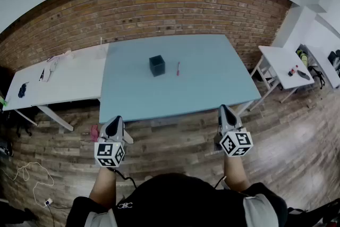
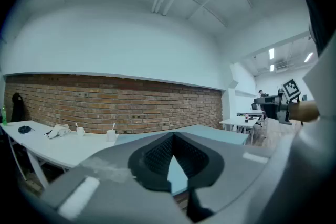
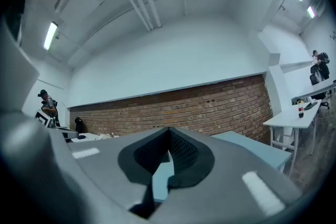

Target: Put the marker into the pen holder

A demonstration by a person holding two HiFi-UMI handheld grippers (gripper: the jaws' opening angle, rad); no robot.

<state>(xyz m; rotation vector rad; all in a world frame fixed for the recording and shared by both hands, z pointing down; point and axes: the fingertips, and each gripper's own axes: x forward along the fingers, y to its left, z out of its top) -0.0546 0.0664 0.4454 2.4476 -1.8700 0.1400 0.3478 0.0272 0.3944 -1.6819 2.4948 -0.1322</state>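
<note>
- Person's head [image 1: 175, 194] fills the bottom of the head view, with a bare forearm reaching out on either side towards 12 o'clock.
- Each forearm ends in a tool that carries a cube with square patterns at its rear.
- The left tool [image 1: 117, 119] is held above the wooden floor [image 1: 175, 141], its tips at the near edge of the blue worktop [image 1: 207, 85].
- In the left gripper view the left tool [image 2: 173, 135] has its jaws closed tip to tip, with nothing between them.
- The right tool [image 1: 222, 108] is held the same way at the worktop's near edge, towards its right corner.
- In the right gripper view the right tool [image 3: 168, 131] also has its jaws closed together and holds nothing.
- The pen holder [image 1: 156, 65], a dark box, stands upright on the blue worktop at about 12 o'clock from the person, well apart from both tools.
- The marker [image 1: 178, 68], thin and reddish, lies flat on the blue worktop at 3 o'clock of the pen holder, near it but not touching, its length running from 12 to 6 o'clock.
- A white worktop [image 1: 71, 82] adjoins the blue one at 9 o'clock, with small items at its far-left end.
- The left gripper view shows two white cups [image 2: 111, 135] on that white worktop.
- A brick wall [image 1: 159, 8] runs behind both worktops.
</note>
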